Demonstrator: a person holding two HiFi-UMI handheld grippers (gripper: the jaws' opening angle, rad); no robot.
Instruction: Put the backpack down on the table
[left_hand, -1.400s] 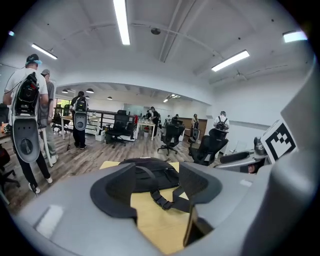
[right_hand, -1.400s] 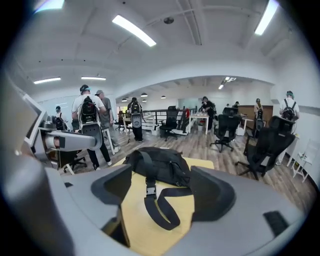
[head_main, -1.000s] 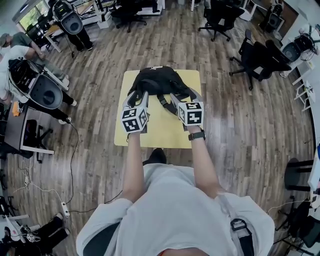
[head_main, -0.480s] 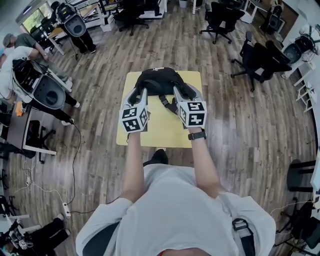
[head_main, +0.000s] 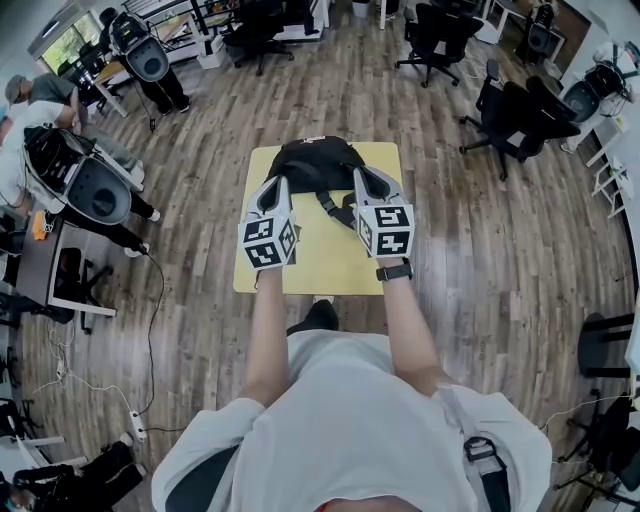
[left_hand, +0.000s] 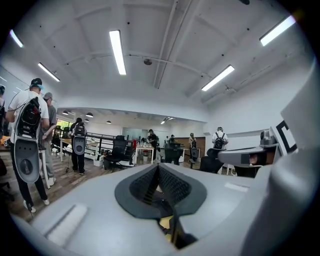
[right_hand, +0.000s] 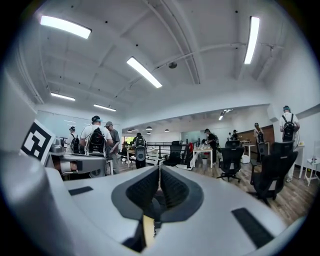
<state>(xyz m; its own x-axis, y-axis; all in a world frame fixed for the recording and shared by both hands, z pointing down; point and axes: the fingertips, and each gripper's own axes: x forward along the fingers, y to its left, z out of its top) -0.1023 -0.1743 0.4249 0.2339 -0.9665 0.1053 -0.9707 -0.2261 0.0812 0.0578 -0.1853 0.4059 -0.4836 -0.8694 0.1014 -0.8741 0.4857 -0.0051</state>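
lying on the table (head_main: 322, 262), the backpack (head_main: 316, 158) is judged delivered, so left gripper (head_main: 279, 184) and right gripper (head_main: 361, 176) are held shut, empty.

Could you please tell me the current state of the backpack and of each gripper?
Backpack: lying on the yellow table, held by neither gripper.
Left gripper: shut, nothing between its jaws.
Right gripper: shut, nothing between its jaws.
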